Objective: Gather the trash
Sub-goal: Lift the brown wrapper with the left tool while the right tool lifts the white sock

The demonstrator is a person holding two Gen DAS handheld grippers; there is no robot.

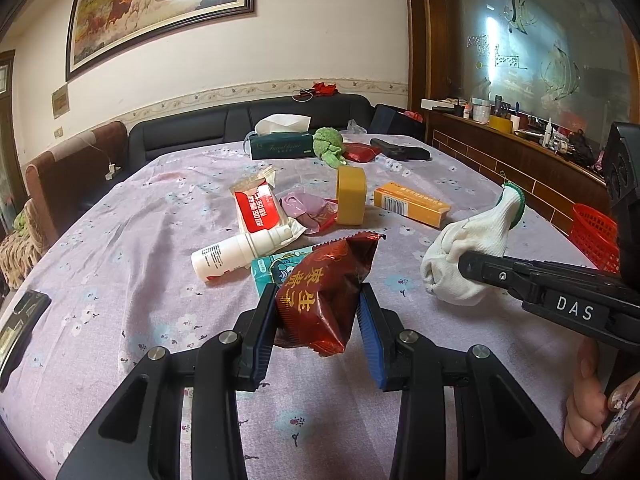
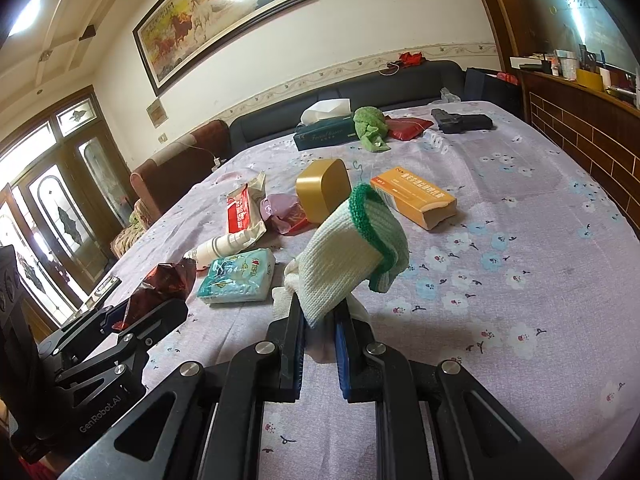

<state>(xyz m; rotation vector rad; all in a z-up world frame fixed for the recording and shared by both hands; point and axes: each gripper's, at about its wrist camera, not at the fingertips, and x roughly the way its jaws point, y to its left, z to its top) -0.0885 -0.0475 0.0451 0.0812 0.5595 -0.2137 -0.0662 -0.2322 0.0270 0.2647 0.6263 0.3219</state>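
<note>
red snack wrapper point(image 1: 324, 300) upright, opening upward

Left gripper point(image 1: 320, 312) angled down over the table, jaws partly closed and clamped on a red snack wrapper point(image 1: 324, 296), right gripper point(image 2: 320, 320) beside it, jaws pinched tight on a white knit glove point(image 2: 352, 248), bare fingers point(image 1: 584, 408) curled around the right handle

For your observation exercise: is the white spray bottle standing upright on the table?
No, the white spray bottle lies on its side on the tablecloth.
</note>
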